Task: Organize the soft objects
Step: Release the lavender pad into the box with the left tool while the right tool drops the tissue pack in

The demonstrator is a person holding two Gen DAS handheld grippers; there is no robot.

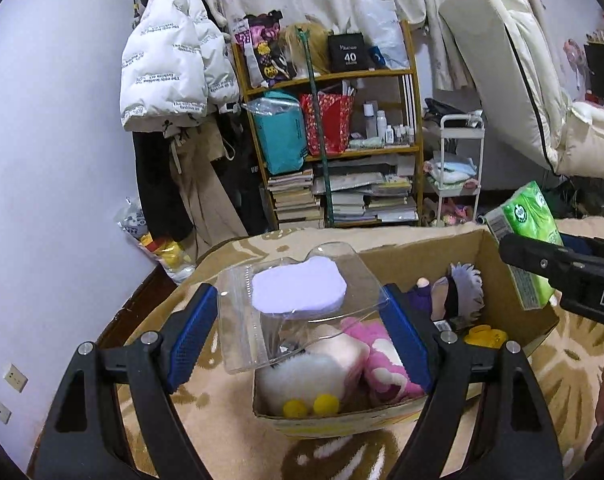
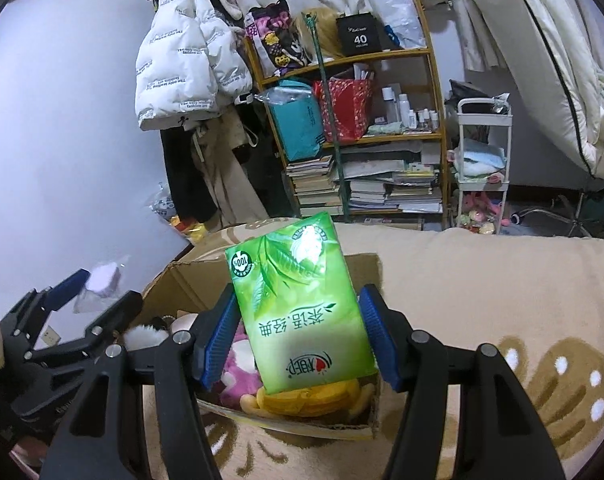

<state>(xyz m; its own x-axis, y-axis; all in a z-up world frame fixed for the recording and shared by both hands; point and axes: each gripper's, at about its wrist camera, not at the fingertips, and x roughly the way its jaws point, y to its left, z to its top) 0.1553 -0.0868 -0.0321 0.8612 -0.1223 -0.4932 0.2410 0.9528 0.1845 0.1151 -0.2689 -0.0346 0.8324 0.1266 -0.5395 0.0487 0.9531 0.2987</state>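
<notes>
The left gripper (image 1: 302,334) has its blue pads (image 1: 193,332) spread wide and pressed against the two sides of a clear zip bag (image 1: 297,308) holding a pale lilac foam pad (image 1: 297,286). The wide spread looks to be set by the bag's width, and the bag juts forward flat from the fingers, so it can be judged ready to be lowered rather than dropped. The right gripper (image 2: 302,340) has its jaws drawn in closer and clamped on the lower half of a green tissue pack (image 2: 302,308), which stands tilted, its top leaning away from the camera. A grip low on the pack leaves the free end leading, which would suit sliding it in endways.

Both loads hang just above an open cardboard box (image 1: 422,252), the likely destination for the soft things. Inside it already lie a white plush with yellow feet (image 1: 306,376), a pink plush (image 1: 382,356), a doll with pale spiky hair (image 1: 458,288) and, under the tissue pack, a yellow plush (image 2: 314,398). The box rests on a beige blanket with a brown paw pattern (image 2: 502,300).

Beyond the blanket stand a bamboo shelf of books and bags (image 1: 330,152), a white puffer jacket (image 1: 173,52) hung against the wall, and a small white trolley (image 1: 458,160).
</notes>
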